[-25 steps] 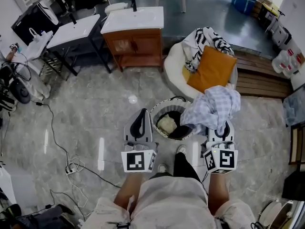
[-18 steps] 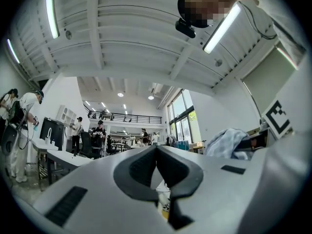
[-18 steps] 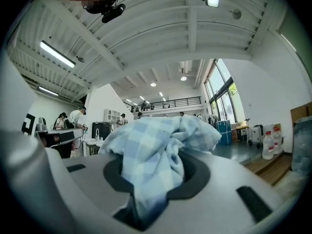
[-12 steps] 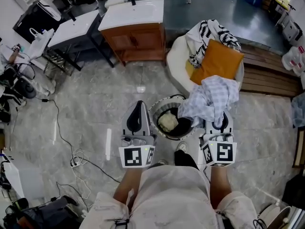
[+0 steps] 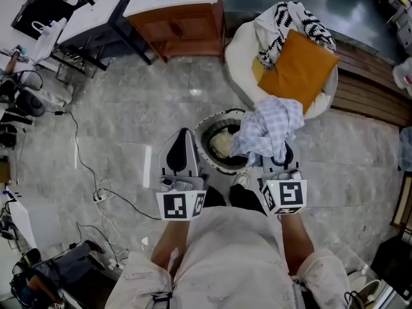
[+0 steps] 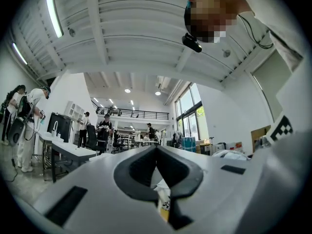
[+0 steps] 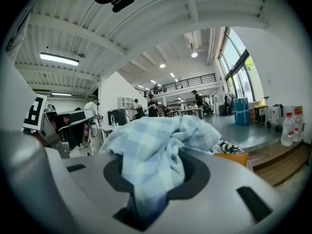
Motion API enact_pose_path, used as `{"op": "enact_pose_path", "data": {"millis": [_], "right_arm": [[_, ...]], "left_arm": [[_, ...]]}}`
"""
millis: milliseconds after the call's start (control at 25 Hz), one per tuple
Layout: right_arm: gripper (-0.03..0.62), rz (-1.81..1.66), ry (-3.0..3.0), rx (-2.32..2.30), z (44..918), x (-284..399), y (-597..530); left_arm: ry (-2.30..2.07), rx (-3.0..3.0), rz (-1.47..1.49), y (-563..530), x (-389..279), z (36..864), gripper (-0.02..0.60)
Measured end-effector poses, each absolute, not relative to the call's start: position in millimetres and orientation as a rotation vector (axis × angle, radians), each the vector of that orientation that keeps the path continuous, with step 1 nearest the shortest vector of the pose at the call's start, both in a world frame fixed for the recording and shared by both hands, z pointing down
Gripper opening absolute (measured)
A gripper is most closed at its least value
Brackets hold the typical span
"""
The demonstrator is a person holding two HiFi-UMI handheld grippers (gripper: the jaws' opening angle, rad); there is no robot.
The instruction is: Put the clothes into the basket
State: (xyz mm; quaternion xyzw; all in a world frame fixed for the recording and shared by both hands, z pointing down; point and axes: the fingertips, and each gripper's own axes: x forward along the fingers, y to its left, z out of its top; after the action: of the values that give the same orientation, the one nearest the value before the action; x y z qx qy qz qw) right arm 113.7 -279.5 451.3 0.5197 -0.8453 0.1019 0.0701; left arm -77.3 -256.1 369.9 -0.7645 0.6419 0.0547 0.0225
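Plainly, from the head view, the left tool (image 5: pixel 183 137) is held level over the marble floor (image 5: pixel 116 127) with nothing in front of its tips. The round basket (image 5: pixel 205 125) stands just to that tool's right, between it and the right tool (image 5: pixel 280 154). The right tool carries a blue-and-white checked cloth (image 5: pixel 267 126). The cloth bunches up ahead of its tips and reaches left over the basket's near rim. A cream garment (image 5: pixel 222 145) already lies inside the basket. Farther ahead of the right tool, a white seat (image 5: pixel 239 76) holds an orange cushion (image 5: pixel 299 69) and a black-and-white patterned cloth (image 5: pixel 290 19).

Seen from the left gripper view, that tool's two jaws meet at their tips and nothing is caught between them.

Seen from the right gripper view, the jaws are clamped on the checked cloth. It fills the gap between them and billows up over the tips. The orange cushion and a bit of the patterned cloth peek out beyond the tool, to the right of the bundle.
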Motion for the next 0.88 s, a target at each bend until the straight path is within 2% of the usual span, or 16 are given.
{"op": "enact_pose_path", "data": {"millis": [400,760,880], "right_arm": [[0.107,0.399,-2.430,1.417,530,69,-297],[0.106,0.769,-2.165,1.358,675,41,-300],[0.106,0.795,-2.083,1.312,715,33,-298]], "left_arm": [[1.971,-2.428,0.074,-288,-101,411,0.005],[1.955,-2.538,0.019,-320,-131,459,0.005],[1.955,-2.568,-0.006,-325,-139,472,0.005]]}}
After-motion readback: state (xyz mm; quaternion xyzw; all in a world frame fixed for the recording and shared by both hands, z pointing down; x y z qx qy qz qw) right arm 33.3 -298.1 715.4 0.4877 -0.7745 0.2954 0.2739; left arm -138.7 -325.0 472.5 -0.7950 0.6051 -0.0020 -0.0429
